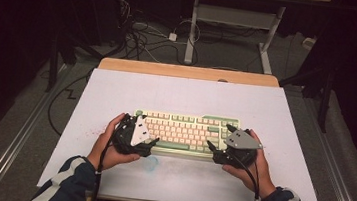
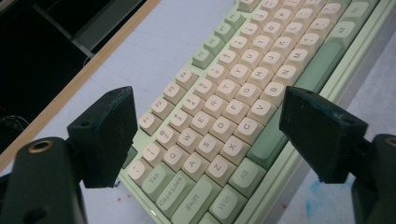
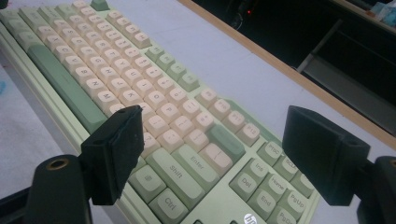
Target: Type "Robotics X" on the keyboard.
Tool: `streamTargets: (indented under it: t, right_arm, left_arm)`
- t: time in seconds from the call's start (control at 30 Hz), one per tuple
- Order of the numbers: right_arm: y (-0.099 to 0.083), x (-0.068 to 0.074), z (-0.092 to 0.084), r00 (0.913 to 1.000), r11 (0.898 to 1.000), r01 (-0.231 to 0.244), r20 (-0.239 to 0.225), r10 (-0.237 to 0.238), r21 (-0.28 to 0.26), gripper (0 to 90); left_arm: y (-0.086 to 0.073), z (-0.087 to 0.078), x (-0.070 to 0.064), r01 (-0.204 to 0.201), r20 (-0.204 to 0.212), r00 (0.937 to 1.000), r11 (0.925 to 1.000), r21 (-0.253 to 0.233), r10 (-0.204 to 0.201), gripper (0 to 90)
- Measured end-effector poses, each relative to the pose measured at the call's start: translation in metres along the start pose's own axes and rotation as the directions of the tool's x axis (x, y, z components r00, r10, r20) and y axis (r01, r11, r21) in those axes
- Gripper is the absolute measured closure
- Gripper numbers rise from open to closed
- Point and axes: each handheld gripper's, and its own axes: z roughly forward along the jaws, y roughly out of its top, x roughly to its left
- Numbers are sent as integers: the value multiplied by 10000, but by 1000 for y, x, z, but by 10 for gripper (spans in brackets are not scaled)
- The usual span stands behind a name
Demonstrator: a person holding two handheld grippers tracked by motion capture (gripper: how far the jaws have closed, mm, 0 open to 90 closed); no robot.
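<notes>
A: Entry. Where does the pale green keyboard with cream and sage keycaps (image 1: 186,130) sit?

B: Flat on the white sheet covering the wooden table (image 1: 189,72), near the person's edge and roughly centred left to right. Long side runs parallel to the table front.

A: Left gripper (image 1: 148,141)?

B: Held in the person's left hand (image 1: 111,146) at the keyboard's left end, grey three-cornered plate on top. In the left gripper view its two black jaws stand wide apart with nothing between them but the keys below: one over the table sheet just off the function-key row, the other over the front edge by the long sage spacebar (image 2: 299,81). Whether either jaw touches the case, I cannot tell.

A: Right gripper (image 1: 214,152)?

B: In the right hand (image 1: 255,164) at the keyboard's right end. Jaws likewise spread wide, gripping nothing. In the right gripper view they straddle the Enter and Shift keys, one near the front edge, the other beyond the navigation cluster.

A: Anything else on the sheet?

B: A faint blue smudge (image 1: 151,163) just in front of the keyboard, between the two hands.
</notes>
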Motion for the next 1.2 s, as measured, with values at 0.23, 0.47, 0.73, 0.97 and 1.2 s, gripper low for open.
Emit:
streamTargets:
  t: [0.23, 0.47, 0.73, 0.97, 1.2]
  right_arm:
    - [-2, 1, -7, 9998, 9999, 76, 174, -74, -87, 215]
    - [-4, -2, -14, 9992, 9998, 66, 397, -59, -195, 221]
    - [-6, -3, -18, 9983, 9997, 225, 543, -219, -108, 221]
    - [-7, -3, -21, 9980, 9995, 303, 566, -296, -108, 221]
    - [-9, -3, -27, 9974, 9992, 393, 603, -386, -103, 221]
  left_arm:
    - [-1, -5, 1, -44, -19, 10000, 10000, -2, 44, 181]
    - [-2, -8, 1, -213, 43, 9998, 9998, 47, 213, 181]
    - [-6, -12, 0, -414, 23, 9991, 9991, 75, 414, 180]
    - [-9, -15, -1, -490, 85, 9988, 9988, 80, 490, 181]
    - [-12, -21, -2, -512, 72, 9987, 9987, 53, 512, 180]
